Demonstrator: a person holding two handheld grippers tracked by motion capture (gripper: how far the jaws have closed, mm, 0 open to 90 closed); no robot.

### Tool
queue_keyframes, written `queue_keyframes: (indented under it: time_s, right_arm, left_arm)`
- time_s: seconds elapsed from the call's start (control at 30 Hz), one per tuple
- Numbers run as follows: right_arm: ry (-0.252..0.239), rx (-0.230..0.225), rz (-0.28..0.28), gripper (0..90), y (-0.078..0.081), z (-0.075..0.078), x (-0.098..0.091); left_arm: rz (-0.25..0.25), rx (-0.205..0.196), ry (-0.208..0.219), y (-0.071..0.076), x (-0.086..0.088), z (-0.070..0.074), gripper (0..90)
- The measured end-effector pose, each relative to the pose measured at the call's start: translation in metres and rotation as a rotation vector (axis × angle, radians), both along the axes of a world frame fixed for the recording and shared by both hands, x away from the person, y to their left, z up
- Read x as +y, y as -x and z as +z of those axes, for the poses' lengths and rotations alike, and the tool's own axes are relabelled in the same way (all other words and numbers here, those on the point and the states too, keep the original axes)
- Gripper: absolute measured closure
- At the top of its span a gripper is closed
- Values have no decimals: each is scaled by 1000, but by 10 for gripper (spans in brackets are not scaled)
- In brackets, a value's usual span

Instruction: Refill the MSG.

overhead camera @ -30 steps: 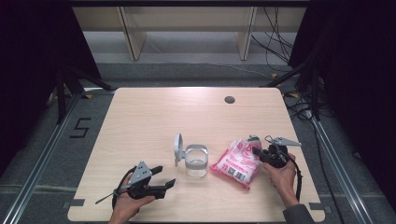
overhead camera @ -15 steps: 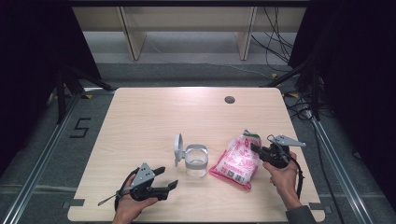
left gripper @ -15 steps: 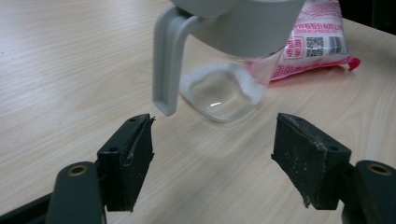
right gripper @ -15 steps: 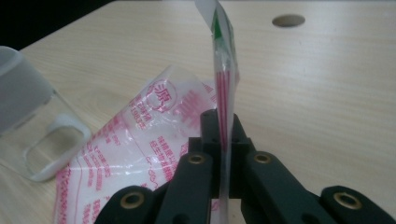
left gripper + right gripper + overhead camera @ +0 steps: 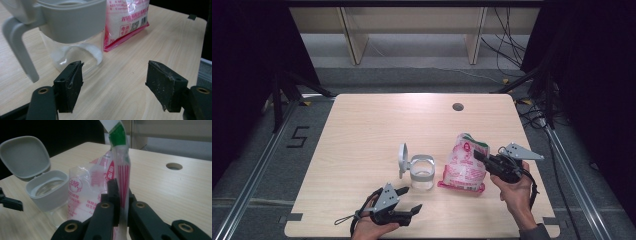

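Tabletop: open-lidded jar holds white powder beside pink bag.

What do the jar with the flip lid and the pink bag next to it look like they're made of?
Jar: clear body, glass or hard plastic, since white grains show through it; its grey collar and open lid look like matte moulded plastic. Bag: thin glossy plastic film, crinkled and see-through, with pink print. The right gripper pinches its flat sealed edge.

light: bright overhead | surroundings: dark | glare: tabletop | focus: soft
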State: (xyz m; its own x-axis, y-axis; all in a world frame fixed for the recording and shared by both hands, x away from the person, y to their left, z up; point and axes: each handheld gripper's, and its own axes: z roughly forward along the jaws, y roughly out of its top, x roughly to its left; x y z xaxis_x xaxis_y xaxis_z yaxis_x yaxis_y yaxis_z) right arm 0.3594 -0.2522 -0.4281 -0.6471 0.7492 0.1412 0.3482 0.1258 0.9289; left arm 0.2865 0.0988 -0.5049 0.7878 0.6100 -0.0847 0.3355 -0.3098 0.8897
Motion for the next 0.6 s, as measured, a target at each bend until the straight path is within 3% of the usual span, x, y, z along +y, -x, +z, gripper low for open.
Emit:
queue_keyframes:
  time_s: [0.07,0.1,0.13,0.17,0.2,0.27,0.33,0.37,0.4,0.53,0.6]
  right_arm:
    - [15,-26,2,900,6,6,7]
    - [41,-79,6,900,5,8,9]
    - [64,-85,-5,900,10,12,12]
    - [65,-93,5,900,11,14,14]
    - [54,-96,12,900,14,17,16]
    - [66,-102,20,900,18,24,20]
    - [79,-112,39,900,20,28,21]
    - [84,-106,56,900,21,31,23]
    - [95,-131,57,900,20,33,22]
    - [102,-95,64,900,21,41,14]
    - [99,-96,77,900,20,45,10]
  left_arm:
    - [-9,5,11,0,-5,-1,287]
    - [-10,13,28,1,-9,-1,287]
    - [0,26,43,2,-12,-1,286]
    - [-22,29,48,2,-15,-1,286]
    - [-27,24,35,2,-17,0,286]
    - [-26,25,66,3,-26,1,287]
    - [-17,14,55,3,-36,3,288]
    - [-14,7,68,4,-43,3,290]
    - [-30,-5,39,3,-45,4,291]
    - [-39,-4,14,2,-65,3,292]
    - [-34,-16,-34,1,-75,1,293]
